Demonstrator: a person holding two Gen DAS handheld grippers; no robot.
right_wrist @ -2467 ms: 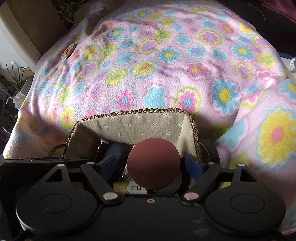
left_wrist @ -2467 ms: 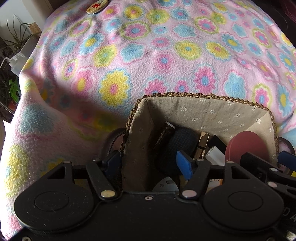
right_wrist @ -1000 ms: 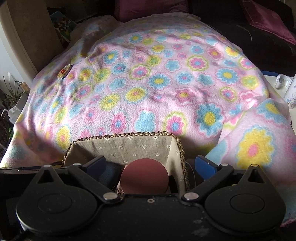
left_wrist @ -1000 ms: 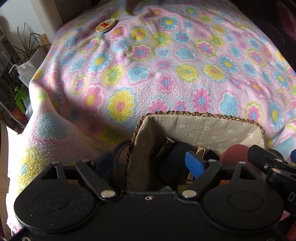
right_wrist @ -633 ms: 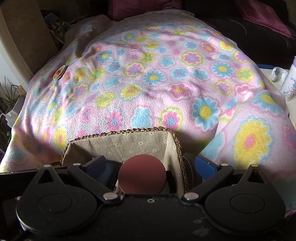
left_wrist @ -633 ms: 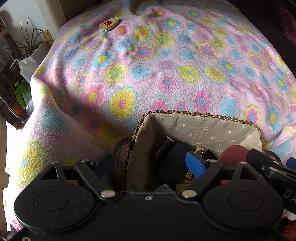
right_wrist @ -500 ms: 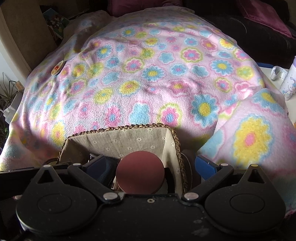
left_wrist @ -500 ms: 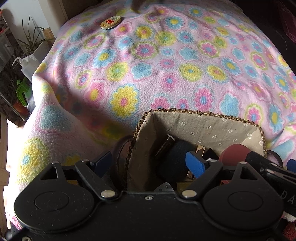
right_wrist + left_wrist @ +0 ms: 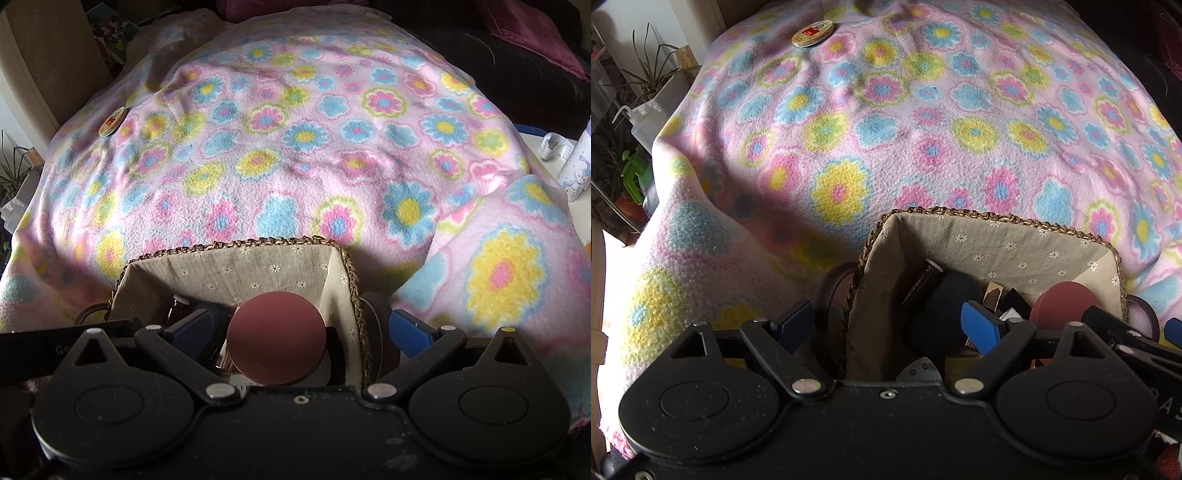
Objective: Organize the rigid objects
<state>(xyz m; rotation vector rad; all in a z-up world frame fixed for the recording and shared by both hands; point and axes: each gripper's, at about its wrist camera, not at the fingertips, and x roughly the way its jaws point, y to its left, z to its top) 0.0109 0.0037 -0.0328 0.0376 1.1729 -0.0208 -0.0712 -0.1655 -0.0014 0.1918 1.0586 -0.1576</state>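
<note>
Baskets: we count one [image 9: 993,221], lined, on the flowered blanket [image 9: 886,122], packed with a maroon disc [image 9: 276,338], a dark bottle [image 9: 921,282], a navy pouch [image 9: 942,314] and smaller bits. One round tin [image 9: 812,33] lies far off on the blanket. Our left fingers [image 9: 888,325] stand spread astride the basket's left wall; our right fingers [image 9: 308,332], spread too, straddle its right wall, pinching nothing.

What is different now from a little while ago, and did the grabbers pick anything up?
Nothing was picked up or let go. Both views have drawn back a little, so more of the flowery blanket shows beyond the basket. The left hand-held gripper and right hand-held gripper stay open, each straddling a basket side wall. The dark red round lid and the badge lie where they were.
</note>
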